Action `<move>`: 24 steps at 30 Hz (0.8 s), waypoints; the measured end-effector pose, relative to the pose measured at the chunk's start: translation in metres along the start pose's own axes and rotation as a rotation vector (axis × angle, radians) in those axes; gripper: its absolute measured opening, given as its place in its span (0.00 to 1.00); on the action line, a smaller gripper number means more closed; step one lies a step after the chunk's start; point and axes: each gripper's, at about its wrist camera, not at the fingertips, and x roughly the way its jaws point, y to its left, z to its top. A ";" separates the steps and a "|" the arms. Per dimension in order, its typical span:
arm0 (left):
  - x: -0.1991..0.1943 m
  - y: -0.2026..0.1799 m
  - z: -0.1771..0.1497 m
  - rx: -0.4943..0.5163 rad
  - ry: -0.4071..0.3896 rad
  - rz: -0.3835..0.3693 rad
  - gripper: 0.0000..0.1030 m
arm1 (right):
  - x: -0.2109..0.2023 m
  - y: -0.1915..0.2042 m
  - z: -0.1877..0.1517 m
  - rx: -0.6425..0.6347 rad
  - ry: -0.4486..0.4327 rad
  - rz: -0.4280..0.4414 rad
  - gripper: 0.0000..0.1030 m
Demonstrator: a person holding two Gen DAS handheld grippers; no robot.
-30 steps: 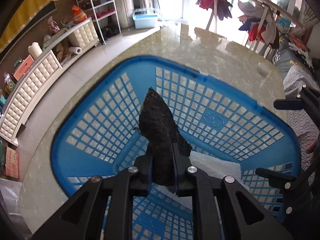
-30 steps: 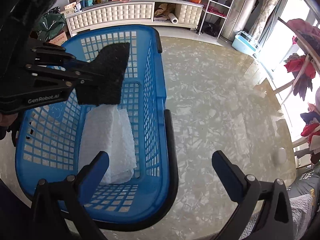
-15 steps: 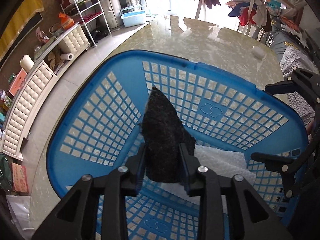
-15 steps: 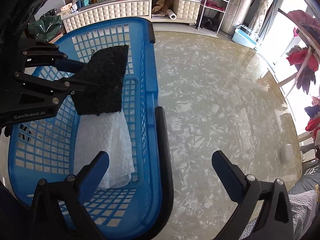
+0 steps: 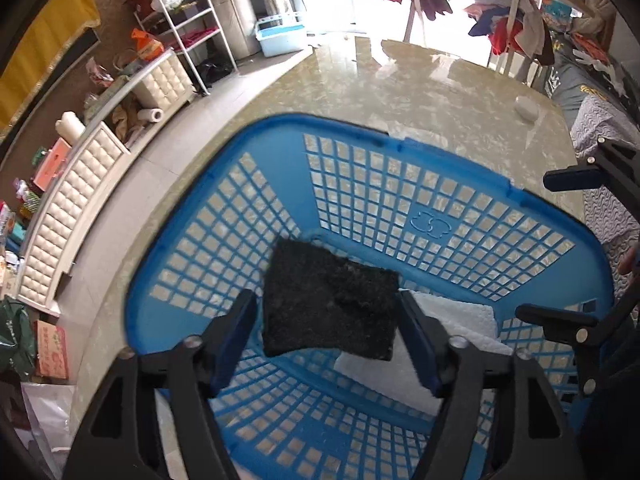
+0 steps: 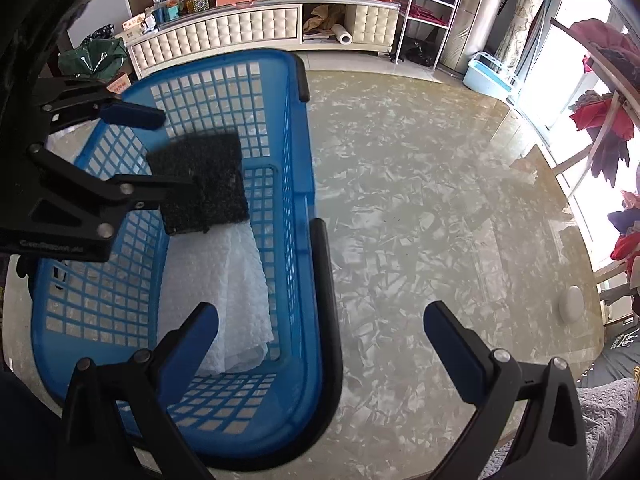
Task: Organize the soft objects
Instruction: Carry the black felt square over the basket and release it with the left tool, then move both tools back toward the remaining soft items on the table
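Left wrist view shows the left gripper [image 5: 326,324] spread wide over the black cloth [image 5: 330,306], which partly hides the white towel [image 5: 452,320] inside the blue basket [image 5: 192,216] at the table [image 6: 420,200] edge, while the right gripper [image 6: 320,326] hangs wide and empty.

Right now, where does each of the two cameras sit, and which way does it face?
Left wrist: on the left gripper, looking down into the blue basket at the black cloth; its own open jaws show, the right gripper at the edge.
Right wrist: on the right gripper, looking down over the basket's rim and the marble table; its open jaws show, the left gripper too.
Shared: basket, black cloth, white cloth.
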 end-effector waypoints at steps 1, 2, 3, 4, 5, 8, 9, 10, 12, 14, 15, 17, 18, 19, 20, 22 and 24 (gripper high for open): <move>-0.004 0.000 0.000 -0.005 -0.002 0.006 0.73 | -0.003 0.000 0.000 0.001 -0.004 0.000 1.00; -0.009 0.000 -0.001 -0.005 -0.007 0.020 0.74 | -0.007 0.000 -0.001 0.003 -0.010 0.000 1.00; -0.015 -0.003 -0.003 0.002 -0.007 0.030 0.78 | -0.011 0.000 -0.002 0.005 -0.016 -0.001 1.00; -0.020 -0.005 -0.004 0.009 -0.007 0.037 0.80 | -0.015 0.000 -0.003 0.008 -0.022 0.000 1.00; -0.027 -0.007 -0.005 0.012 -0.011 0.044 0.80 | -0.020 0.001 -0.004 0.011 -0.027 0.001 1.00; -0.049 -0.013 -0.007 0.012 -0.034 0.061 0.86 | -0.034 0.002 -0.007 0.016 -0.044 0.009 1.00; -0.055 -0.016 -0.009 0.012 -0.039 0.067 0.87 | -0.039 0.004 -0.008 0.015 -0.051 0.014 1.00; -0.061 -0.018 -0.011 0.012 -0.046 0.076 0.87 | -0.045 0.006 -0.009 0.012 -0.057 0.016 1.00; -0.076 -0.024 -0.017 0.019 -0.058 0.091 0.87 | -0.052 0.014 -0.011 0.004 -0.063 0.018 1.00; -0.088 -0.026 -0.025 0.022 -0.060 0.099 0.89 | -0.061 0.020 -0.014 -0.009 -0.073 0.021 1.00; -0.094 -0.026 -0.029 0.022 -0.061 0.096 0.89 | -0.064 0.023 -0.015 -0.015 -0.076 0.022 1.00; -0.107 -0.029 -0.039 0.021 -0.064 0.088 0.89 | -0.072 0.030 -0.017 -0.027 -0.087 0.030 1.00; -0.110 -0.028 -0.042 0.020 -0.066 0.087 0.89 | -0.076 0.034 -0.018 -0.033 -0.092 0.033 1.00; -0.116 -0.030 -0.047 0.017 -0.069 0.084 0.90 | -0.078 0.035 -0.016 -0.036 -0.094 0.035 1.00; -0.122 -0.032 -0.052 0.013 -0.076 0.078 0.90 | -0.082 0.038 -0.016 -0.043 -0.100 0.040 1.00; -0.135 -0.033 -0.064 -0.006 -0.093 0.074 0.90 | -0.089 0.048 -0.015 -0.057 -0.111 0.045 1.00; -0.145 -0.032 -0.076 -0.038 -0.106 0.068 0.90 | -0.094 0.058 -0.017 -0.076 -0.120 0.052 1.00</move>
